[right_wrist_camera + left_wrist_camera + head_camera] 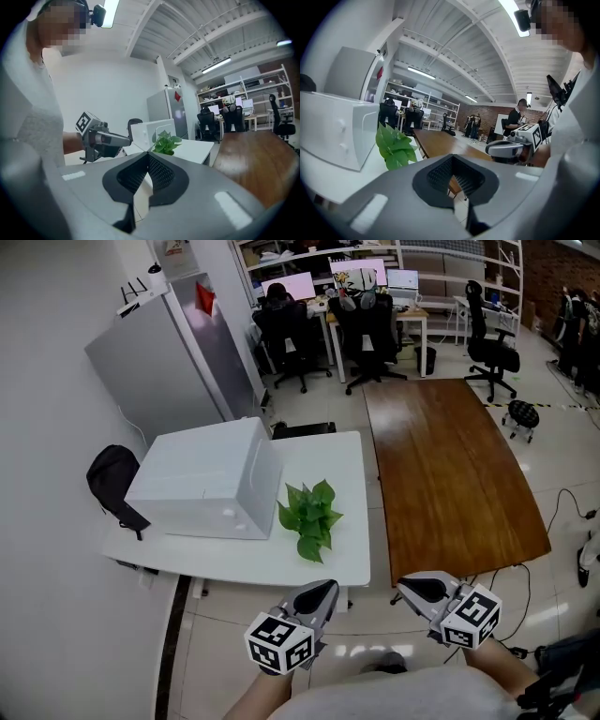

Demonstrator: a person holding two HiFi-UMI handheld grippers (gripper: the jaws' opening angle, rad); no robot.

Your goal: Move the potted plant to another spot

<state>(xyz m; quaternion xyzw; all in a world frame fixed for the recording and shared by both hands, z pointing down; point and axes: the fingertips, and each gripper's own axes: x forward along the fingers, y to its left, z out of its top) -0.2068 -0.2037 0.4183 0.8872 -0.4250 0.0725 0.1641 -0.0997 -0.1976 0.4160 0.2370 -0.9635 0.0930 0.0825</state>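
Both hand-held grippers are hovering low at the near edge of a white table [349,563], each one clenched with nothing between its jaws: the left gripper [323,589] is pointing toward the table's front edge, while the right gripper [408,585] is sitting just beside it, off the table's near right corner. The potted plant [309,514] is standing on the white table toward its front, its green leaves spreading over the pot and hiding it, just beside the right face of a white box-shaped appliance [206,479]. A long wooden table [450,474] is running alongside to the right, and a grey refrigerator [178,352] is standing against the wall behind. A black bag [112,479] is resting at the white table's left end, and black office chairs [370,329] are lining desks in the background.
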